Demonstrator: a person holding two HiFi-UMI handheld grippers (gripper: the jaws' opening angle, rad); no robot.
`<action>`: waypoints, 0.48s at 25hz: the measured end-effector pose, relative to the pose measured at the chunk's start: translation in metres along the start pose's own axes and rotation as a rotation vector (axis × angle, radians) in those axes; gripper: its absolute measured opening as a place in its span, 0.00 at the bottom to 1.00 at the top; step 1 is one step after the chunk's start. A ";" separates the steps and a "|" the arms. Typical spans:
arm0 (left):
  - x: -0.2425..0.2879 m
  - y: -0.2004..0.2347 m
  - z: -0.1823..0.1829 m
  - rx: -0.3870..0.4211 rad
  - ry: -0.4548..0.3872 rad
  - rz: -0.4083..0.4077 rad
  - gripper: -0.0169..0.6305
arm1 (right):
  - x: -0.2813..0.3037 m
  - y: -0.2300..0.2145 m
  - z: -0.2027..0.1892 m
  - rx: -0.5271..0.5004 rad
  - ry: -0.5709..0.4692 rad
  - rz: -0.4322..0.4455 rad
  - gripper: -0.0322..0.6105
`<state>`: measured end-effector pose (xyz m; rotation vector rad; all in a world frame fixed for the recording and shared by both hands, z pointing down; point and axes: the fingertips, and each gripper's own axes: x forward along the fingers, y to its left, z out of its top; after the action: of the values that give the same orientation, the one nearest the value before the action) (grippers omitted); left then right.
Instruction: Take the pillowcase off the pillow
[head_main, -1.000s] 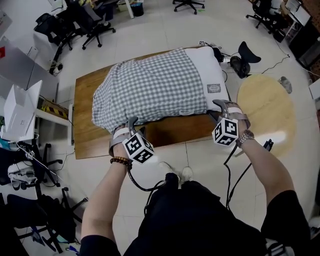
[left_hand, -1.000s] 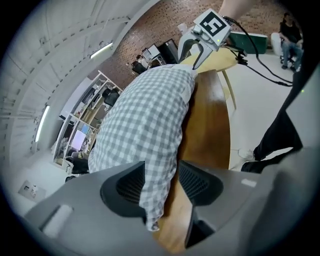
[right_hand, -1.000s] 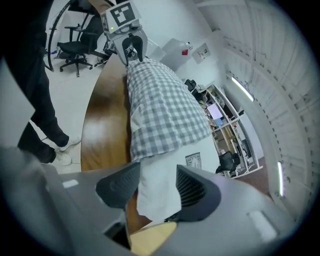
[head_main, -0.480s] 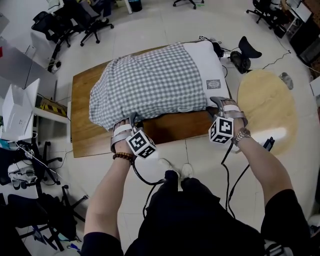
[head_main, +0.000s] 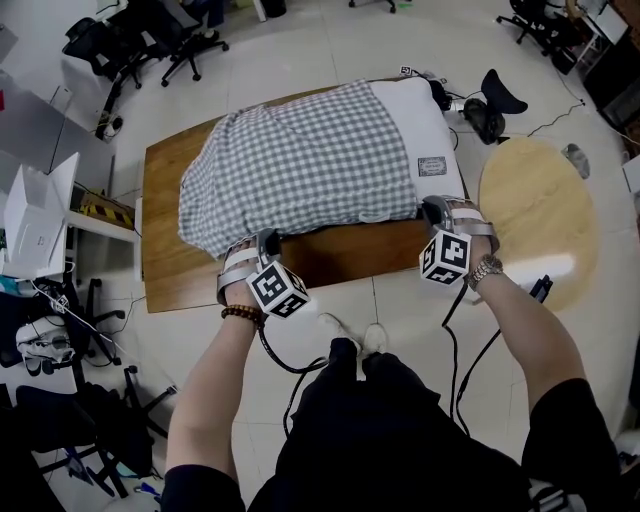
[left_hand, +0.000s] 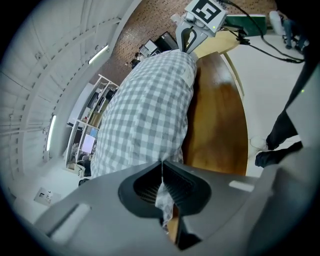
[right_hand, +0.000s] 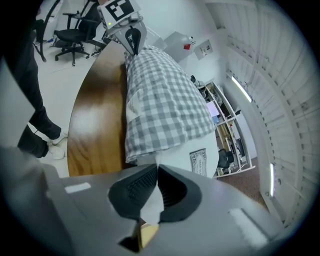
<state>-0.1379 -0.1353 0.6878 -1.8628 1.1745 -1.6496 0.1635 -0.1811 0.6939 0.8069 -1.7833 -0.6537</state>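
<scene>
Label patch (head_main: 432, 166): on the white pillow (head_main: 410, 110), right end; I can't read its print.
Left cube (head_main: 277, 290), right cube (head_main: 445, 258): black-and-white squares only, no letters.
Readable text: none I can find.

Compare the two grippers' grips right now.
The left gripper pinches checked pillowcase; the right gripper pinches bare white pillow. The left sits at the covered end, the right at the exposed end. Both have just closed, fabric between the jaws, at the near edge of the table.
</scene>
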 end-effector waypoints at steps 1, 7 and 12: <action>-0.002 -0.001 0.000 -0.007 0.000 -0.007 0.05 | -0.001 -0.001 -0.001 0.012 0.004 0.006 0.06; -0.013 0.004 -0.007 -0.037 0.001 0.000 0.04 | -0.007 -0.009 -0.006 0.039 0.010 0.013 0.06; -0.022 0.007 -0.014 -0.063 0.028 0.009 0.04 | -0.017 -0.017 -0.015 0.026 0.014 0.000 0.06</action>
<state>-0.1520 -0.1186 0.6723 -1.8754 1.2579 -1.6568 0.1851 -0.1799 0.6762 0.8270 -1.7831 -0.6244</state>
